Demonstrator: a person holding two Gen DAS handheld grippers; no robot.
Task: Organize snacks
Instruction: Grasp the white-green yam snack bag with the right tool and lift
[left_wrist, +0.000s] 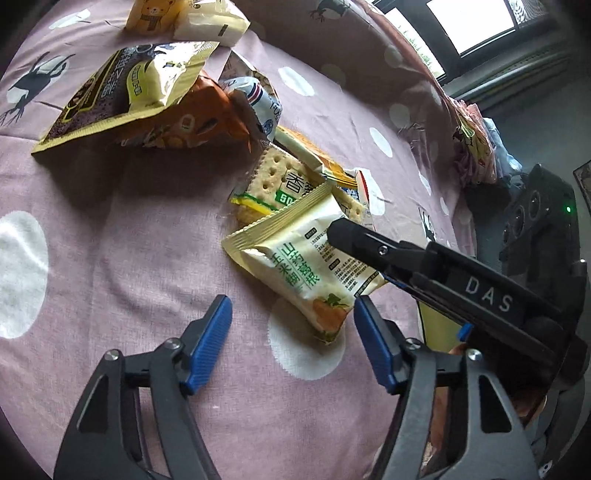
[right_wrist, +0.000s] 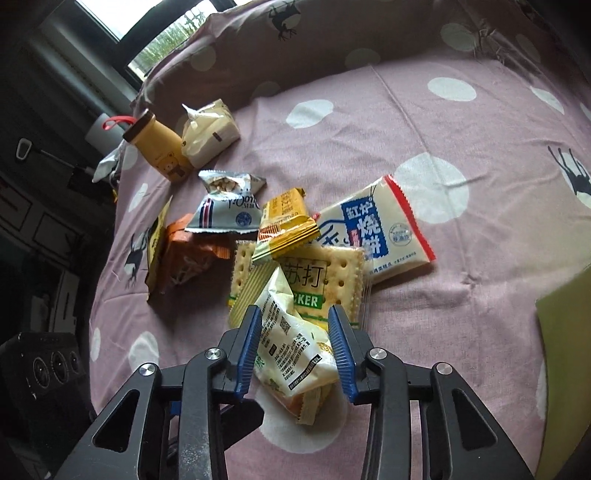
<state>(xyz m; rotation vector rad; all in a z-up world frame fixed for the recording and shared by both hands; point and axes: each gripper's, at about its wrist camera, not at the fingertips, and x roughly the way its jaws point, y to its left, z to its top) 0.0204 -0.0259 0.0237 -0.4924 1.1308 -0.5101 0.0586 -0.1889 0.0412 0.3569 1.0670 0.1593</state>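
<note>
A cream snack packet with green print (right_wrist: 291, 343) lies at the near end of a pile of snacks on the mauve dotted bedsheet (right_wrist: 443, 122). My right gripper (right_wrist: 295, 349) is shut on it, both blue pads pressing its crumpled sides. In the left wrist view the same cream packet (left_wrist: 295, 266) is tilted, with one of the right gripper's black fingers (left_wrist: 369, 245) over its far end. My left gripper (left_wrist: 291, 332) is open just before it. The packet's lower corner reaches in beside the right-hand pad, and the left-hand pad is well clear.
Behind the packet lie a soda cracker pack (right_wrist: 325, 277), a yellow packet (right_wrist: 286, 225), a white-and-blue packet (right_wrist: 380, 229), a silver one (right_wrist: 229, 210) and an orange one (right_wrist: 188, 254). Further back are a bear-print bottle (right_wrist: 159, 147) and a wrapped bread (right_wrist: 208, 133). A green sheet (right_wrist: 565, 339) is at right.
</note>
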